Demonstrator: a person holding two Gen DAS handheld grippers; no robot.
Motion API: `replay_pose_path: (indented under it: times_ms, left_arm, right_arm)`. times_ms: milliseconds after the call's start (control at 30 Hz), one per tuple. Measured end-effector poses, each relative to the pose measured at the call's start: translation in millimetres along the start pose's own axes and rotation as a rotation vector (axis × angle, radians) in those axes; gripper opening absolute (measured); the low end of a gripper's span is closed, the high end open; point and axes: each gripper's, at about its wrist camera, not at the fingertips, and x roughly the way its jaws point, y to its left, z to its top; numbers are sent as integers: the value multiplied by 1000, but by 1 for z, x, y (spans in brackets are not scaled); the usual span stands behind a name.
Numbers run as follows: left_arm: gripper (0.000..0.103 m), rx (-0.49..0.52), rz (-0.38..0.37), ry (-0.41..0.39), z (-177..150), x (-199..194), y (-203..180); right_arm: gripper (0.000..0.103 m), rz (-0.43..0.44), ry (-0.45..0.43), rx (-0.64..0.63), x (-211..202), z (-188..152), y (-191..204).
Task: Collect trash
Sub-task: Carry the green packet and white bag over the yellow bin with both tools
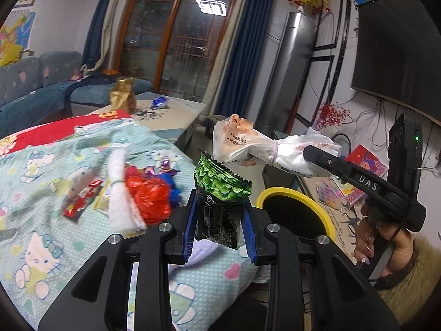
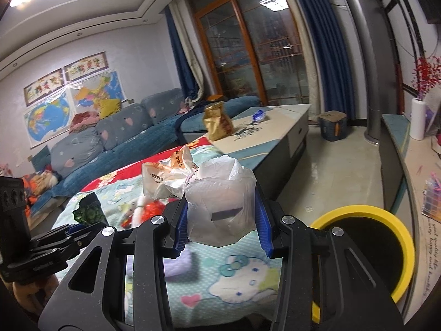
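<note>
Behind the green packet (image 1: 222, 190), blurred wrappers (image 1: 148, 198).

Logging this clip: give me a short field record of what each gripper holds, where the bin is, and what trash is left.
left gripper: shut on green snack bag
right gripper: shut on white plastic bag
bin: yellow-rimmed bin, on the floor beside the blanket, not under either bag
trash left: red wrapper and small wrappers on cartoon blanket
further off: gold bag on low table
</note>
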Motion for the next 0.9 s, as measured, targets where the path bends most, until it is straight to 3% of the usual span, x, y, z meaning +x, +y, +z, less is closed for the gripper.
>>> replay_pose_path:
  times_ms: [900]
  left_arm:
    - [28,101,-162,88,-5,93,-81]
  right_arm:
    - [34,-311,-8,181,-44,-4,-120]
